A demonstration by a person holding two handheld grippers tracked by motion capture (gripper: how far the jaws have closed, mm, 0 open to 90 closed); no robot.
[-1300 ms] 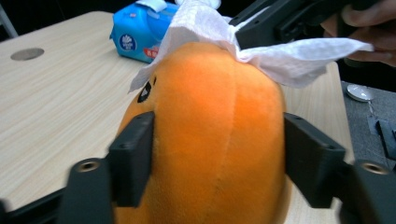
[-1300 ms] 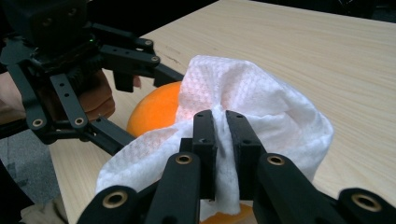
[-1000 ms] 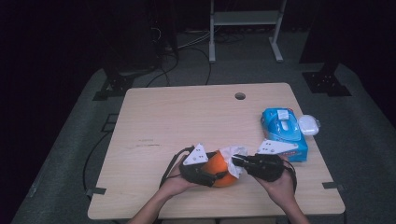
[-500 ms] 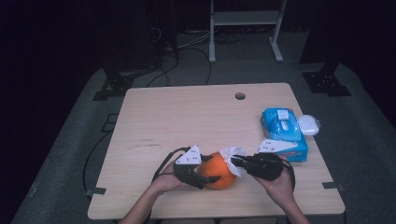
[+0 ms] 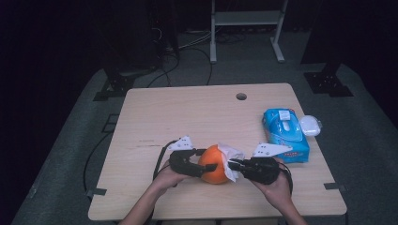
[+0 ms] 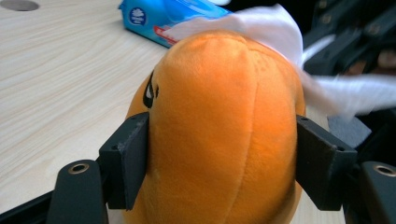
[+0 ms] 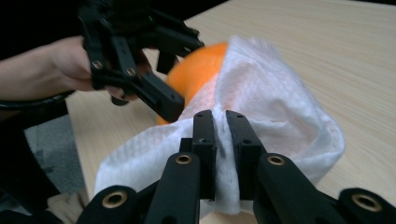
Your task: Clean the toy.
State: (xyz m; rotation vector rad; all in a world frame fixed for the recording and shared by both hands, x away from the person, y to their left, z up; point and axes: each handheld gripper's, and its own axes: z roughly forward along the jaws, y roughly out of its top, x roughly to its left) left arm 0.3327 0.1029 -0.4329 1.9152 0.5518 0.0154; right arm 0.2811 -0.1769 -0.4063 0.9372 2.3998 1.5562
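Since a second ago, we have swung the left gripper (image 5: 206, 166) from covering the top of the round orange plush toy (image 5: 213, 164) to its left side, so more orange shows from above, and the toy sits at the same spot near the front edge of the light wooden table (image 5: 187, 112). Our left gripper view shows what the high view cannot: both black jaws press into the plush toy's (image 6: 219, 126) flanks, squeezing it, and a black stitched mark sits on its upper left. Our right gripper (image 5: 233, 165) is clamped tight on a white textured wipe (image 5: 232, 157), and the right gripper view shows the wipe (image 7: 275, 107) pinched between the jaws and draped over the toy's (image 7: 198, 77) side. Farther right, the blue wipes packet (image 5: 284, 133) lies flat, a small white lid (image 5: 310, 125) just beside it.
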